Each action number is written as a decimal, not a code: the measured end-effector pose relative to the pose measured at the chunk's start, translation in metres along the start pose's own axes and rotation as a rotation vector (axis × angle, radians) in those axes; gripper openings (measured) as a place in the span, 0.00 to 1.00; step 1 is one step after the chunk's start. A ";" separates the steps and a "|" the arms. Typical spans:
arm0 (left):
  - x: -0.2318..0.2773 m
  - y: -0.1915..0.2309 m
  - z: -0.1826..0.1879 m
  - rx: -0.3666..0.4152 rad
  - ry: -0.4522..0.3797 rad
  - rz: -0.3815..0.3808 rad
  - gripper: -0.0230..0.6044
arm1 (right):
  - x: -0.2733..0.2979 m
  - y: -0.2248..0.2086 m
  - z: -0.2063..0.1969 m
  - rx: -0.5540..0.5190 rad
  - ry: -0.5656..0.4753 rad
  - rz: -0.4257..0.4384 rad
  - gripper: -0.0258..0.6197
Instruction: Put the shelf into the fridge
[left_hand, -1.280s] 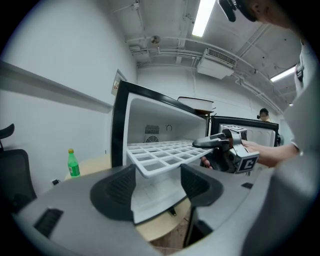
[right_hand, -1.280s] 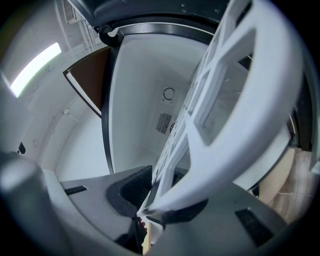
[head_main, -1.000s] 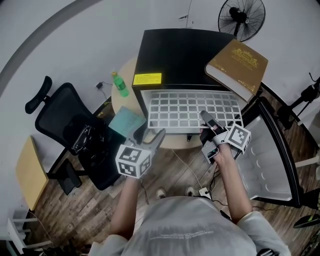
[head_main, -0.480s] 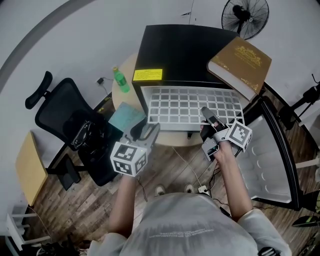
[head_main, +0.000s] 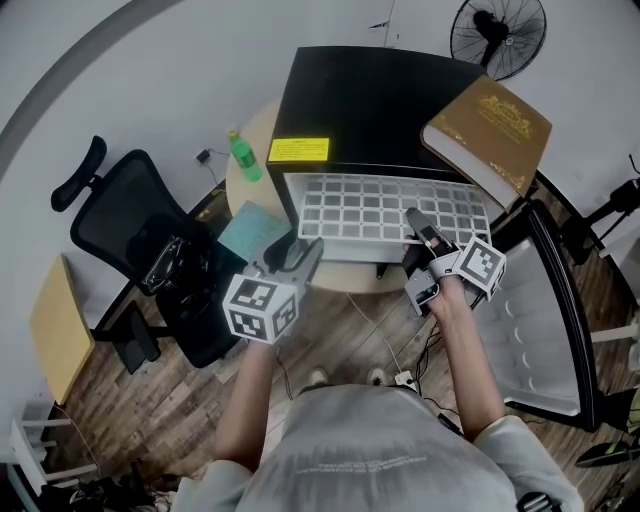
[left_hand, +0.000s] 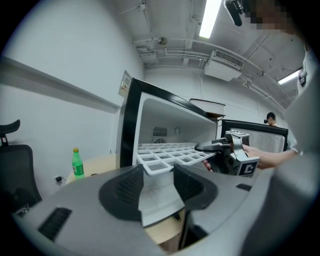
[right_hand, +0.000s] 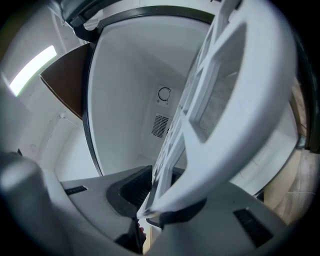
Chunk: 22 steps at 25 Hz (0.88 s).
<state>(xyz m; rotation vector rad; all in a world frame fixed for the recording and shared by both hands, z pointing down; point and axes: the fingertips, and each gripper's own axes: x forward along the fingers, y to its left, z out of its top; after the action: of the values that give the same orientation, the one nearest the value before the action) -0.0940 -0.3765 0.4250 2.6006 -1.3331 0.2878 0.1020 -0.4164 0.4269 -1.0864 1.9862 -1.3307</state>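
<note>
The white grid shelf (head_main: 385, 208) sits half inside the open black fridge (head_main: 370, 100) on the round tabletop (head_main: 242, 196). The right claw (head_main: 413, 220) clamps its front edge. The left claw (head_main: 298, 252), its jaws just drawn in, pinches the shelf's front-left corner.

One white grid shelf (head_main: 380, 212); one black fridge (head_main: 370, 100); one green plastic bottle (head_main: 243, 160); one brown hardcover book (head_main: 490, 125); one black office chair (head_main: 120, 225); one black fan (head_main: 497, 35).

Your shelf (head_main: 385, 212): white plastic grid w/ square cells, lying flat & approx level. Back part sits inside the fridge (head_main: 370, 100), front strip juts out of the opening toward you. Fridge: small black box, white inside, vent on rear wall, yellow label (head_main: 298, 150) on top; door (head_main: 520, 330) swung open on your right.
</note>
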 end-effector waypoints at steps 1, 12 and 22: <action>0.001 0.001 0.000 -0.001 0.003 0.005 0.34 | 0.001 0.000 0.001 0.000 0.000 0.001 0.15; -0.003 0.009 0.001 0.043 0.011 0.120 0.20 | 0.011 -0.003 0.009 -0.008 -0.003 0.001 0.15; 0.004 0.000 0.001 0.045 0.012 0.104 0.15 | 0.026 -0.006 0.019 -0.003 -0.008 0.005 0.15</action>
<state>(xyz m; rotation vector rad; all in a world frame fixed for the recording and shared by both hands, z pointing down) -0.0916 -0.3797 0.4247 2.5658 -1.4771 0.3531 0.1039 -0.4487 0.4258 -1.0864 1.9841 -1.3193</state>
